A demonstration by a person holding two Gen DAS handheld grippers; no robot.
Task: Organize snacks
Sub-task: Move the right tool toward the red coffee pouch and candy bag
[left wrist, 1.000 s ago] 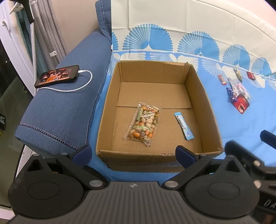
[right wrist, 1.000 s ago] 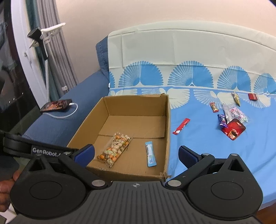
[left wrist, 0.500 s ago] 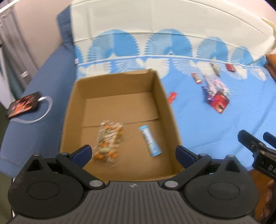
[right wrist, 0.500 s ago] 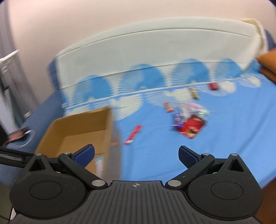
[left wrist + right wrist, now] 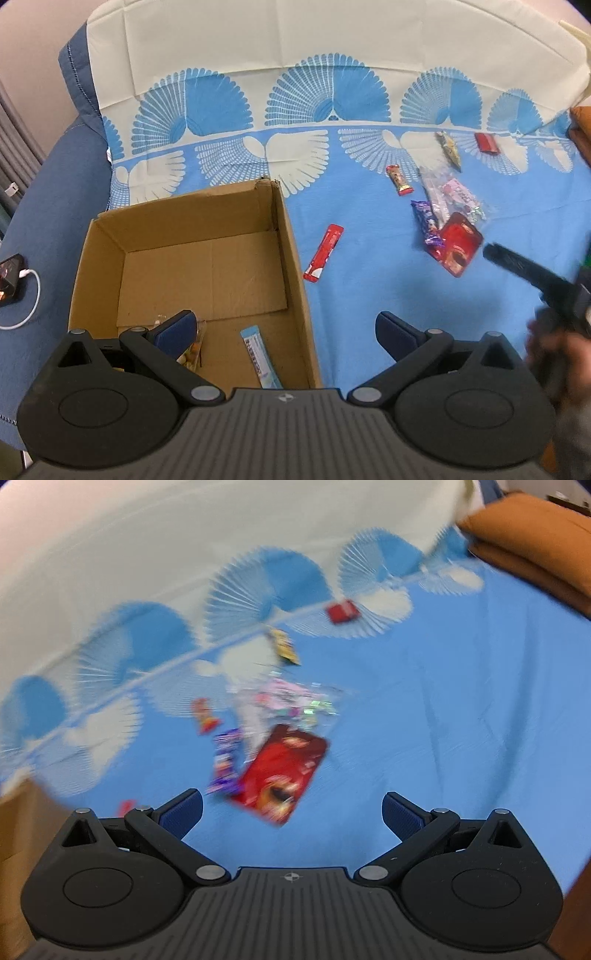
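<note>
Both grippers have swung right, away from the box (image 5: 192,266) toward the snacks (image 5: 280,771) on the bed; the right view is blurry. Left gripper (image 5: 286,328) and right gripper (image 5: 291,808) hover with fingers spread, holding nothing.

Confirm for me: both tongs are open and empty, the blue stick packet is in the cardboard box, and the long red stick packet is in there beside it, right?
Not quite. The long red stick packet lies on the blue sheet outside the cardboard box, to its right, as the left wrist view shows. The rest holds: the blue stick packet is in the box, and the left tongs and right tongs are open and empty.
</note>
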